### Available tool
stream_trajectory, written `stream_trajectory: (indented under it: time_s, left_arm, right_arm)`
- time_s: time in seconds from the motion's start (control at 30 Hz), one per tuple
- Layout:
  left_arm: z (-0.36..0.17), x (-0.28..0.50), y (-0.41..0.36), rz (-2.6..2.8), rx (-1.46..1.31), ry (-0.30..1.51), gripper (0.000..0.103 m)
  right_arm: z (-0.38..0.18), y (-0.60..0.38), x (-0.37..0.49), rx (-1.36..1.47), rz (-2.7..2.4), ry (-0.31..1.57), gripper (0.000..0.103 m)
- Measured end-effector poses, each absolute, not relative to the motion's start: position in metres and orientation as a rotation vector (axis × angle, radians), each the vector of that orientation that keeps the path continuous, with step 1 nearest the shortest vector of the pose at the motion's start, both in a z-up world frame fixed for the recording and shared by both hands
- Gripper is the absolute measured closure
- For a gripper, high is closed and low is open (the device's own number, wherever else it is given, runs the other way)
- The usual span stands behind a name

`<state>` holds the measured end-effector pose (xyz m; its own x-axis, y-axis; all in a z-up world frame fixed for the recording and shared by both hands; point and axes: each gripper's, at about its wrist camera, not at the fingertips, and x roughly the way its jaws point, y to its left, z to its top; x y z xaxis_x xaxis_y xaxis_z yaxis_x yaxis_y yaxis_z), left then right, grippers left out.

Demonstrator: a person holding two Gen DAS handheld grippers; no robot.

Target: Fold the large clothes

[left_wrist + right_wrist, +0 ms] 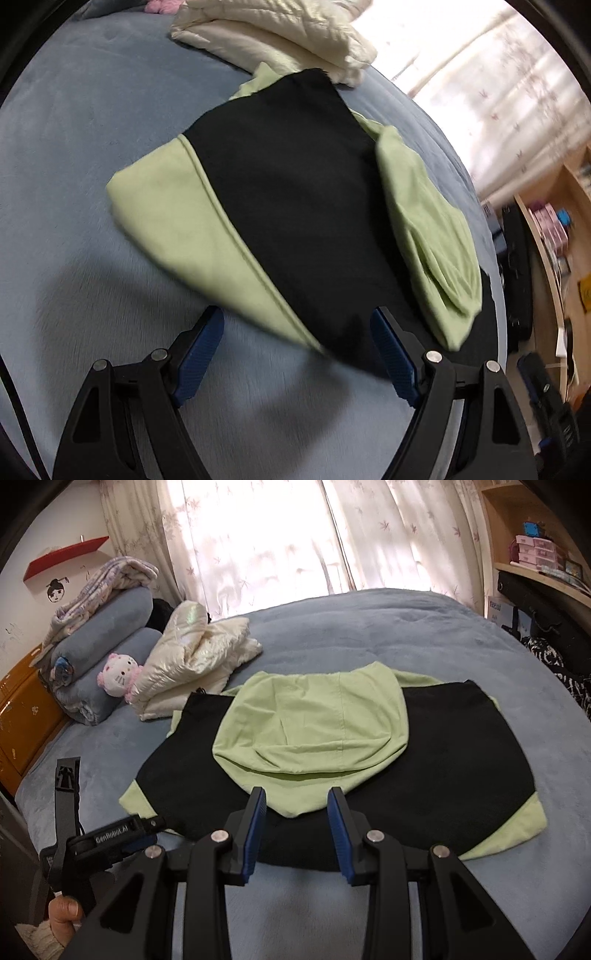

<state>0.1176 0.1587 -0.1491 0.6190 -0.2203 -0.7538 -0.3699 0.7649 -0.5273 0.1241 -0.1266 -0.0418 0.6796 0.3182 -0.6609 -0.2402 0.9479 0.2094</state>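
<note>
Black-and-green fleecy hooded sweatshirt (332,746) lies folded on a plush blue bedspread (388,627); left gripper (297,354) gapes wide, right gripper (297,825) half-open, both empty.

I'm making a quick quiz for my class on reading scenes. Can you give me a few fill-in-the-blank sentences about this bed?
The black hoodie has a hood coloured ____.
The hoodie lies on a ____ bedcover.
The toy cat leans against rolled ____.
Both tools, left tool and right tool, hold ____.

Missing words: green; blue; blankets; nothing
</note>
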Motion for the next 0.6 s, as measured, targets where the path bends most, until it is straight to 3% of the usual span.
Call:
stream_trajectory:
  time_s: [0.2,0.3,0.37,0.43,0.5,0.6]
  left_arm:
    - [-0.158,0.155,0.159,0.129,-0.689,0.867,0.013]
    - [-0.156,0.165,0.159,0.163,-0.672,0.822,0.014]
    - [-0.151,0.171,0.160,0.200,-0.664,0.772,0.033]
    - [-0.146,0.176,0.163,0.230,-0.640,0.750,0.079]
    - [-0.140,0.180,0.163,0.216,-0.618,0.732,0.092]
    - [-0.115,0.179,0.147,0.210,-0.508,0.665,0.096]
  right_arm:
    - [-0.055,-0.113,0.171,0.090,0.315,0.775,0.069]
    - [-0.063,-0.107,0.196,0.087,0.310,0.778,0.069]
    - [-0.071,-0.102,0.211,0.088,0.313,0.784,0.070]
    - [-0.080,-0.097,0.224,0.066,0.315,0.791,0.082]
    - [-0.092,-0.090,0.234,0.032,0.318,0.811,0.088]
    - [-0.114,-0.081,0.239,-0.005,0.341,0.897,0.091]
